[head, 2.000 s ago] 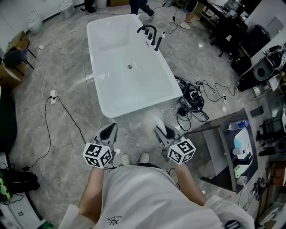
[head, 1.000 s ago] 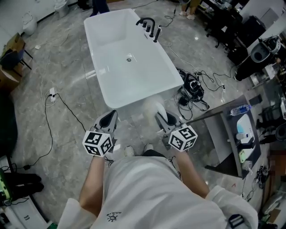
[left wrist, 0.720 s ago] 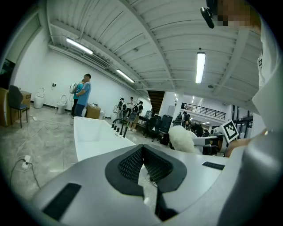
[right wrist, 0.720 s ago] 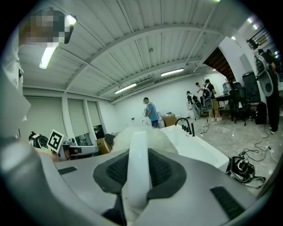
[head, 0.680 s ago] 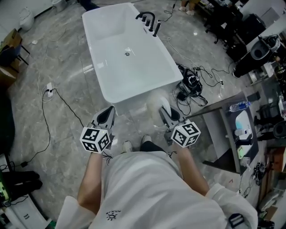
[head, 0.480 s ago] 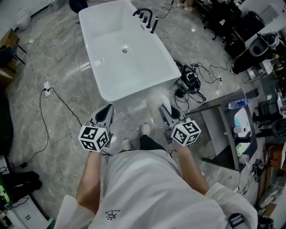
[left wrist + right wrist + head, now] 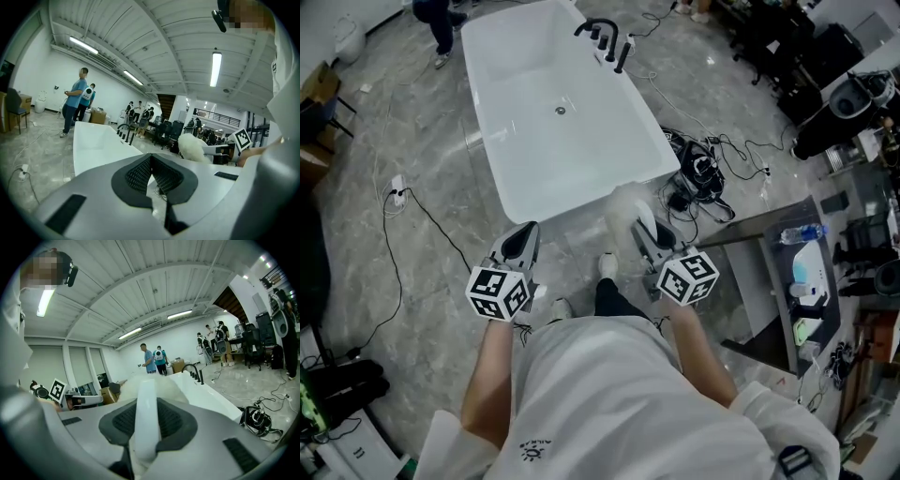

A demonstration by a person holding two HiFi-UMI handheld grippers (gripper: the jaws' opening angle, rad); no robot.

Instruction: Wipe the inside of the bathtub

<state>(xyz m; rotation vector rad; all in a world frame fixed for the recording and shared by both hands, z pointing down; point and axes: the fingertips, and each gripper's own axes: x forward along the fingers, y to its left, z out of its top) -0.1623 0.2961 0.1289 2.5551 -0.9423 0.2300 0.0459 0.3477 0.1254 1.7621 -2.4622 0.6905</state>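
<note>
One duster (image 7: 622, 206) sat clamped in the right gripper (image 7: 643, 230) fingers (slim handle, might twist under wiping pressure); left gripper (image 7: 523, 246) fingers were together, empty; bathtub (image 7: 581, 150) lay at twelve o'clock.

Glossy white bathtub (image 7: 581, 164), seemingly fluffy duster (image 7: 622, 208)

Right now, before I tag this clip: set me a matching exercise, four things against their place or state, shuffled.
1. left gripper
2. right gripper
3. black faucet
4. cable tangle

A. on the floor, right of the bathtub
B. fingers shut on the handle of a fluffy white duster
C. on the bathtub's far right rim
D. fingers together, nothing held

Pairs: 1-D, 2-B, 3-C, 4-A
</note>
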